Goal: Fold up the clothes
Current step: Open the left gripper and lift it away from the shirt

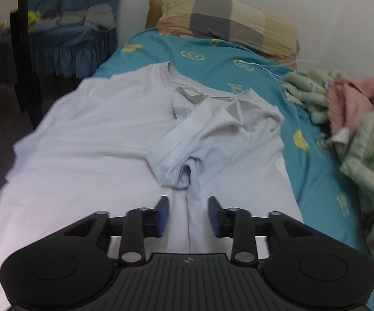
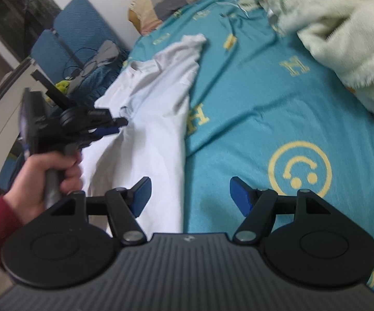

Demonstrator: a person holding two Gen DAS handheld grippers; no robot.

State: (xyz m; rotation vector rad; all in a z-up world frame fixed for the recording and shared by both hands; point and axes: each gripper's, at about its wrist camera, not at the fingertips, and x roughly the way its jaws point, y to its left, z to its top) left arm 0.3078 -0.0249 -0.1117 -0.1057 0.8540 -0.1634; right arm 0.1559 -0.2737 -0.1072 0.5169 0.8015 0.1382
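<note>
Your left gripper hangs with its jaws apart and nothing between them over the pale T-shirt, which lies spread on the teal bed sheet with 1 sleeve folded inward and bunched. Your right gripper is wide open and empty above the shirt's edge. If you pinch only the top layer near that crumpled sleeve, the fold will likely drag crooked, and the shirt's far side, near the mattress edge, could slide off.

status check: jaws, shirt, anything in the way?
Left gripper open above shirt, nothing held. Right gripper open, empty. One sleeve folded in. Blankets beside it, apart.
</note>
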